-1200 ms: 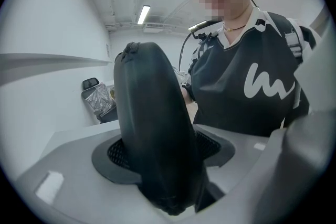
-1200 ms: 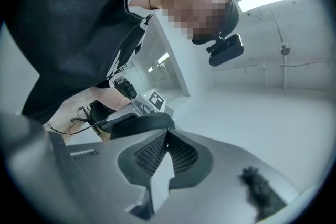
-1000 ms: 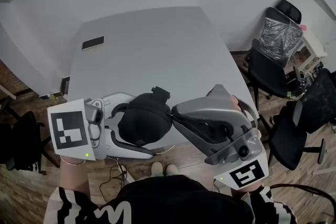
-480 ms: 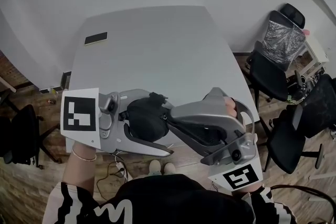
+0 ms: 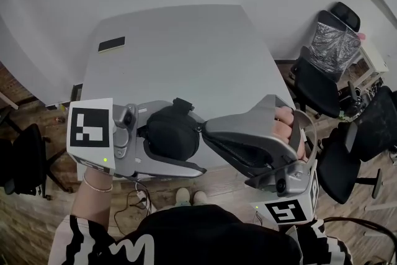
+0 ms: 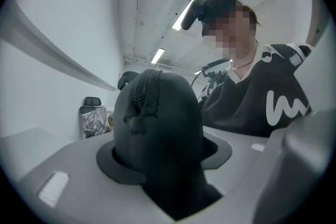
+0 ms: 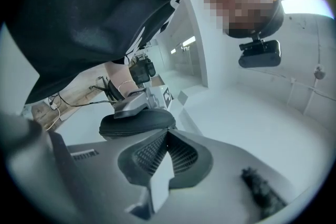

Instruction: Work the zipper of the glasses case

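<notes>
A black glasses case (image 5: 172, 133) hangs in the air over the table's near edge, between the jaws of my left gripper (image 5: 190, 137). Those jaws are closing and press on the case from both sides. In the left gripper view the case (image 6: 157, 134) stands end-on, with its zipper (image 6: 143, 93) running up the top. My right gripper (image 5: 205, 129) comes in from the right, shut, with its tips at the case's right-hand seam. In the right gripper view the shut tips (image 7: 168, 134) touch the edge of the case (image 7: 137, 122). What they pinch there is hidden.
The grey table (image 5: 173, 53) lies beyond the grippers, with a dark phone (image 5: 111, 44) at its far left. Black office chairs (image 5: 322, 80) stand at the right, one wrapped in plastic (image 5: 333, 40). Cables (image 5: 133, 202) lie on the wooden floor below.
The left gripper's jaws have narrowed on the case, and the case has turned and shifted slightly. The right gripper's handle has risen while its tips stay at the case's seam.
</notes>
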Tool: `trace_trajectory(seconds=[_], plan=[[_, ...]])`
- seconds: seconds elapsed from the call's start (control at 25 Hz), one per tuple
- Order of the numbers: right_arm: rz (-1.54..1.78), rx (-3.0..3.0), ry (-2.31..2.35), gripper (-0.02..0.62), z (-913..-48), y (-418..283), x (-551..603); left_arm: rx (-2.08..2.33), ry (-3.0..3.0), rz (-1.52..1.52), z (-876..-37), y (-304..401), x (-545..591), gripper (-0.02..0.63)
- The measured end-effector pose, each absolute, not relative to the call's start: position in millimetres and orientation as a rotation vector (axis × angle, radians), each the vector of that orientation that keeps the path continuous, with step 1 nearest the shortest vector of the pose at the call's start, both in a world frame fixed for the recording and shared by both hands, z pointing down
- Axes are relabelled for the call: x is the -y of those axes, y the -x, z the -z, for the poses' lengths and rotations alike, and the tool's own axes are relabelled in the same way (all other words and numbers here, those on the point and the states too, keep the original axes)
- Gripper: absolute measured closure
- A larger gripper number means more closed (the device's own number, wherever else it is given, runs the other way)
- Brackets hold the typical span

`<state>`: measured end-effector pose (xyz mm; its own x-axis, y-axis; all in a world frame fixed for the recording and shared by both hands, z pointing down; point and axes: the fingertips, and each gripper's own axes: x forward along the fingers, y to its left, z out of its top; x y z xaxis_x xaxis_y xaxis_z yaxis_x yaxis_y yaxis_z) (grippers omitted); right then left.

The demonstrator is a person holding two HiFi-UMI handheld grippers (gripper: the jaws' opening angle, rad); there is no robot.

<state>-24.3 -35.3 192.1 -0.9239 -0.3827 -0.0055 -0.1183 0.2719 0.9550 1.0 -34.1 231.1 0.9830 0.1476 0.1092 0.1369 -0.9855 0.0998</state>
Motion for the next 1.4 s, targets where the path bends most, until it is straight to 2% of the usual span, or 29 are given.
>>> trace_trajectory(seconds=[0.92, 1.4], plan=[[1.473, 2.389, -0.579, 0.589, -236, 20, 70, -0.007, -2.897, 0.292, -188, 16, 105, 0.336], [1.278, 2.472, -0.641, 0.589, -266, 18, 83, 0.248, -2.550, 0.513, -190, 34, 159, 0.336]])
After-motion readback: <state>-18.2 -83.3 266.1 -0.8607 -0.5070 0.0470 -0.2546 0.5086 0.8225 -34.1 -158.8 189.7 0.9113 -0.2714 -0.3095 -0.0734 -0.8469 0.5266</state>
